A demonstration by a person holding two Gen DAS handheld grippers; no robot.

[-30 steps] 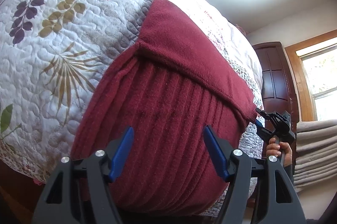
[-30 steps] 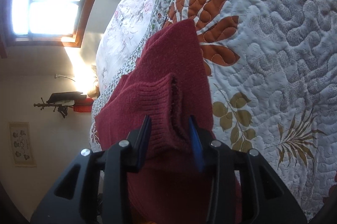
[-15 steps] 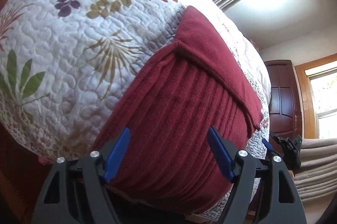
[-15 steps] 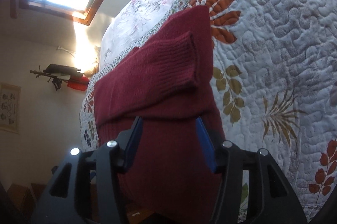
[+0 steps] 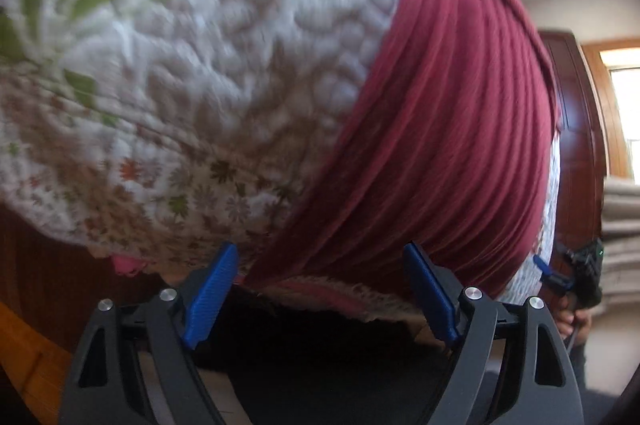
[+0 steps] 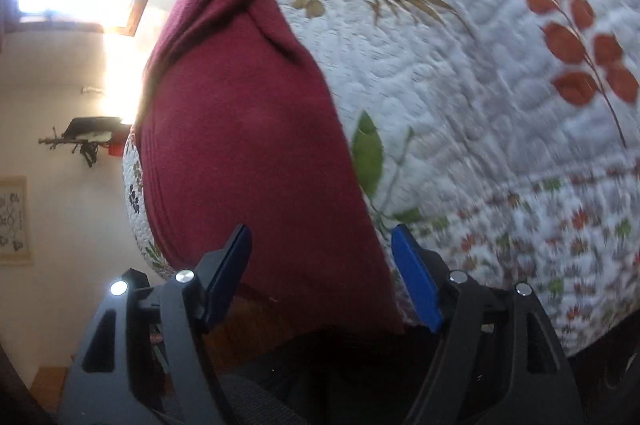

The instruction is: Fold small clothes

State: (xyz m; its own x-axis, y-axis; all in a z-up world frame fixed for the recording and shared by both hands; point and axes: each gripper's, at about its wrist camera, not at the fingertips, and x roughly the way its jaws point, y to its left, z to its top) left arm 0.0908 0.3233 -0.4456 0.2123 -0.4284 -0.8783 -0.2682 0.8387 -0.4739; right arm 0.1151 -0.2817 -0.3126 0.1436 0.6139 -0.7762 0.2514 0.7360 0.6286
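The maroon sweater (image 5: 452, 129) lies on the quilt (image 5: 208, 73), its hem at the near bed edge. The left gripper (image 5: 320, 293) and right gripper (image 6: 320, 273) have fingers spread, holding nothing. Likely the hem fold is next: each gripper must pinch a near corner.

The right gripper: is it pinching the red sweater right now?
No. The right gripper is open, its blue fingers apart on either side of the red sweater, which lies on the quilt.
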